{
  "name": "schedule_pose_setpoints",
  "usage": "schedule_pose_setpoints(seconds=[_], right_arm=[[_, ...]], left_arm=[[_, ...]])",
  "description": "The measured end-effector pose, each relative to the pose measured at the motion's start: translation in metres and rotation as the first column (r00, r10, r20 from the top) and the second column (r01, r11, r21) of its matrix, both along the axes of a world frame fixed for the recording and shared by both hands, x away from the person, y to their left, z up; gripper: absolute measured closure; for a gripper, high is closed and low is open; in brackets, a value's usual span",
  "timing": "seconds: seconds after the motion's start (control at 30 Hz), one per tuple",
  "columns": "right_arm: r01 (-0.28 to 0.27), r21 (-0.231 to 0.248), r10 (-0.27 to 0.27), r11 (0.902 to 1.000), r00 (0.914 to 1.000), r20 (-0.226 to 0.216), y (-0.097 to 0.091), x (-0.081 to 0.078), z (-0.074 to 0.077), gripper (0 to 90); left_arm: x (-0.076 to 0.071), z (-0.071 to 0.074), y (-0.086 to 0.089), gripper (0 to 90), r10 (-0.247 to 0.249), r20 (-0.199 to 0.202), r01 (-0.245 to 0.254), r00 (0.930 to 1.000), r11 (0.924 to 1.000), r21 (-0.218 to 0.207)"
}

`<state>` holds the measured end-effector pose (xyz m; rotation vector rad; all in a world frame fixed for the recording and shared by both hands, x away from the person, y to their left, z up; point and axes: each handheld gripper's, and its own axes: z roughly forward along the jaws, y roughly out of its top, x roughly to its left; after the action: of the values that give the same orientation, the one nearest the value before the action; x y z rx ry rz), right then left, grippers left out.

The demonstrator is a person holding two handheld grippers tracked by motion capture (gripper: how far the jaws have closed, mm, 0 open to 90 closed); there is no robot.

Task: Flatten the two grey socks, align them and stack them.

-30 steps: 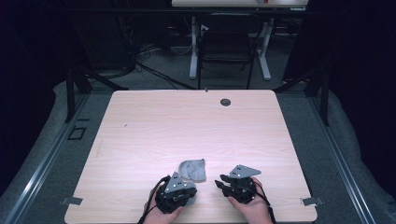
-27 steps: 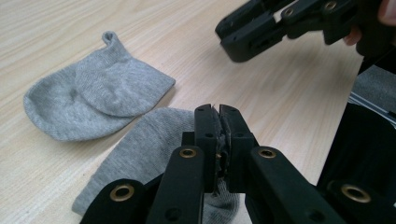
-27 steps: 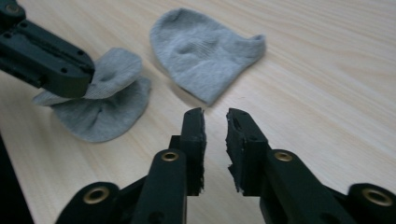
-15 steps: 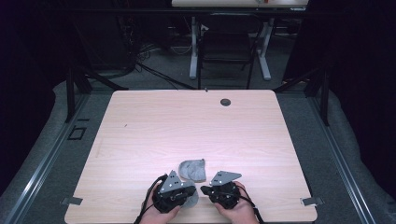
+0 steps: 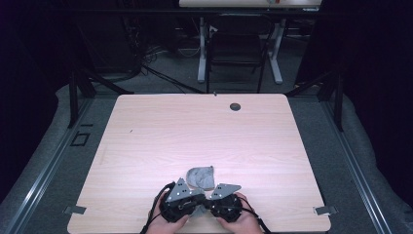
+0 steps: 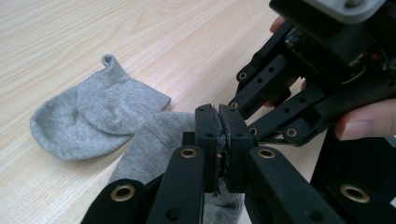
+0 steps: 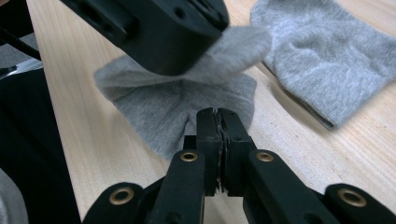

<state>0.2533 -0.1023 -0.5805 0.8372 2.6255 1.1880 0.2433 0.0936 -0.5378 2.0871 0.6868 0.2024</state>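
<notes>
A small grey sock (image 5: 201, 176) lies crumpled near the front edge of the wooden table (image 5: 195, 131). Both hand-held grippers meet just in front of it, tip to tip. My left gripper (image 5: 196, 208) (image 6: 218, 112) is shut, with the sock's (image 6: 93, 121) near end gathered under and between its jaws. My right gripper (image 5: 210, 207) (image 7: 217, 114) is shut too, and the sock's (image 7: 177, 102) edge puckers into its tips. In the right gripper view, the left gripper's black body (image 7: 154, 28) lifts a fold of the fabric. The right gripper (image 6: 240, 95) faces in from the right in the left gripper view.
A dark round hole (image 5: 235, 106) sits near the table's far edge. Beyond the table stand a black chair (image 5: 236, 48) and white desk legs (image 5: 202, 53). Metal brackets (image 5: 325, 210) mark the front corners. The grippers are close to the table's front edge.
My right gripper has slid left to meet the left gripper at the sock's near end. The left gripper and the sock's far part have stayed put.
</notes>
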Motion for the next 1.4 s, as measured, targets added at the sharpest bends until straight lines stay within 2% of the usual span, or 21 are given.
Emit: schedule_pose_setpoints(seconds=[0.1,0.33,0.5,0.6,0.63,0.67,0.7,0.77,0.83,0.87,0.9,0.97,1.07,1.17,1.3,1.4], right_arm=[[0.013,-0.006,-0.013,0.9999,0.9999,0.010,-0.002,0.001,-0.001,87.6],[0.068,-0.047,-0.066,0.9966,0.9972,0.034,-0.007,0.001,0.001,87.0],[0.100,-0.054,-0.099,0.9935,0.9949,0.019,-0.014,0.000,0.002,87.2],[0.118,-0.075,-0.117,0.9901,0.9930,0.016,-0.016,-0.001,0.003,88.3],[0.118,-0.075,-0.117,0.9901,0.9930,0.016,-0.016,-0.001,0.003,88.3],[0.120,-0.078,-0.120,0.9896,0.9927,0.008,-0.017,-0.003,0.003,87.8],[0.120,-0.079,-0.120,0.9896,0.9928,0.004,-0.017,-0.003,0.004,86.4],[0.129,-0.046,-0.128,0.9906,0.9916,0.017,-0.016,-0.004,0.005,85.2],[0.112,-0.008,-0.112,0.9937,0.9934,0.025,-0.013,-0.003,0.009,83.8],[0.112,-0.008,-0.112,0.9937,0.9934,0.025,-0.013,-0.003,0.009,83.8],[0.079,0.013,-0.079,0.9968,0.9961,0.039,-0.006,0.000,0.011,83.0],[0.051,-0.007,-0.051,0.9987,0.9973,0.053,0.000,0.000,0.011,83.0],[0.034,-0.004,-0.034,0.9994,0.9980,0.054,0.007,0.003,0.009,81.9],[0.028,0.006,-0.028,0.9996,0.9985,0.048,0.011,0.007,0.006,79.2],[0.023,-0.027,-0.022,0.9994,0.9990,0.040,0.012,0.007,-0.001,81.8],[0.029,-0.020,-0.028,0.9994,0.9990,0.035,0.010,0.008,-0.001,82.7]], left_arm=[[0.001,0.001,0.004,87.4,0.005,0.003,-0.005,1.0000,1.0000,0.006],[0.006,0.003,0.019,87.4,0.050,0.002,-0.050,0.9988,0.9988,0.006],[0.009,0.005,0.028,87.4,0.067,0.008,-0.067,0.9977,0.9976,0.020],[0.010,0.002,0.034,87.4,0.066,0.009,-0.067,0.9978,0.9956,0.065],[0.010,0.002,0.034,87.4,0.066,0.009,-0.067,0.9978,0.9956,0.065],[0.010,-0.003,0.040,87.3,0.073,0.002,-0.073,0.9974,0.9930,0.093],[0.009,-0.005,0.043,87.3,0.077,-0.003,-0.076,0.9970,0.9922,0.099],[0.009,-0.009,0.050,87.3,0.097,-0.013,-0.095,0.9952,0.9909,0.095],[0.011,-0.010,0.055,87.3,0.106,-0.034,-0.103,0.9938,0.9922,0.070],[0.011,-0.010,0.055,87.3,0.106,-0.034,-0.103,0.9938,0.9922,0.070],[0.012,-0.009,0.056,87.3,0.116,-0.038,-0.114,0.9925,0.9916,0.061],[0.012,-0.008,0.057,87.3,0.122,-0.036,-0.121,0.9918,0.9916,0.046],[0.013,-0.008,0.059,87.2,0.121,-0.036,-0.120,0.9920,0.9920,0.039],[0.014,-0.008,0.059,87.3,0.124,-0.037,-0.123,0.9916,0.9920,0.030],[0.015,-0.009,0.059,87.3,0.122,-0.029,-0.120,0.9922,0.9920,0.039],[0.015,-0.008,0.060,87.2,0.122,-0.028,-0.121,0.9921,0.9920,0.037]])
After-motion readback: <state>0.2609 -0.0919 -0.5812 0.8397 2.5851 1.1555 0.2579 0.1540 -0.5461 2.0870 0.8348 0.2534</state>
